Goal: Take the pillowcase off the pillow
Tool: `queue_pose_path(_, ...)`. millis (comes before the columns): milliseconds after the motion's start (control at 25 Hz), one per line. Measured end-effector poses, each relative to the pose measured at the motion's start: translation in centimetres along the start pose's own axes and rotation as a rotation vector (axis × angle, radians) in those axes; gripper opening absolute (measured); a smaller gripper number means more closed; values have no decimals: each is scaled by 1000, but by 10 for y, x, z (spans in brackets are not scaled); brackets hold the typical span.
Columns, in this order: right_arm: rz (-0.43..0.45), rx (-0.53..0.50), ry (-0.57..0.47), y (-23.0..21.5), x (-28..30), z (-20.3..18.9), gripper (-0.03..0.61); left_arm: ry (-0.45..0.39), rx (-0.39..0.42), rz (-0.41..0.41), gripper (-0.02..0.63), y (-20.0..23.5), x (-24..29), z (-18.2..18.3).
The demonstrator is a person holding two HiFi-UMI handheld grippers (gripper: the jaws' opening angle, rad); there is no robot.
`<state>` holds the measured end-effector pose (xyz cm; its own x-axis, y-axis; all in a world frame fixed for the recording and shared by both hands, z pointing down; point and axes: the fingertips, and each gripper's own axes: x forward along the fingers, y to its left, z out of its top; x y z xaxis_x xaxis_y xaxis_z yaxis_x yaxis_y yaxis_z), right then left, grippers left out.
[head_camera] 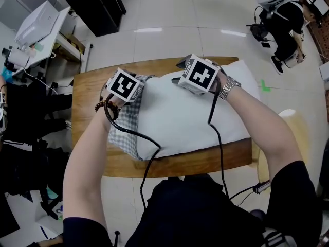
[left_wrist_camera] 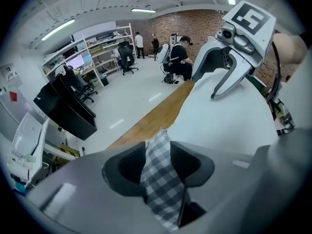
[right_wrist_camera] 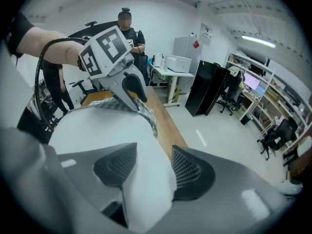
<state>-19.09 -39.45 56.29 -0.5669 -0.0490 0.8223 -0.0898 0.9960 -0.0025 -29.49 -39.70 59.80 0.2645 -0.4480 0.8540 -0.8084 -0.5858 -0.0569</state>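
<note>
A white pillow [head_camera: 190, 117] lies on the wooden table [head_camera: 87, 102]. The grey-checked pillowcase [head_camera: 126, 130] covers only its left end. In the left gripper view my left gripper [left_wrist_camera: 158, 162] is shut on a fold of the checked pillowcase [left_wrist_camera: 161, 179], which fills the gap between the pads. In the right gripper view my right gripper [right_wrist_camera: 148, 167] is shut on a bulge of the bare white pillow [right_wrist_camera: 97, 130] at its far edge. In the head view both marker cubes sit side by side over the pillow's far side, the left one [head_camera: 125, 85] and the right one [head_camera: 199, 75].
A white desk with equipment [head_camera: 38, 22] and a black cabinet [head_camera: 97, 6] stand beyond the table at the left. A person in black [head_camera: 285, 19] crouches at the far right. A pale round seat [head_camera: 290, 122] is by the table's right end. Black cables [head_camera: 146, 158] trail toward me.
</note>
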Motion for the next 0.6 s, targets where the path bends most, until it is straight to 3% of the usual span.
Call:
queue_pose_path(280, 91, 27, 26, -24, 39, -9, 224, 55, -117, -86, 160, 20, 39, -14)
queue_pose_path(400, 118, 23, 39, -32, 49, -9, 219, 74, -142, -111, 124, 28, 46, -12)
queue_pose_path(440, 120, 20, 46, -33, 50, -9, 192, 78, -145, -113, 103, 29, 48, -13)
queue_pose_path(560, 92, -17, 63, -32, 48, -13, 33, 79, -154, -95, 43, 29, 50, -15)
queue_pose_path(600, 87, -27, 67, -31, 48, -15, 14, 73, -163, -86, 35, 30, 49, -15)
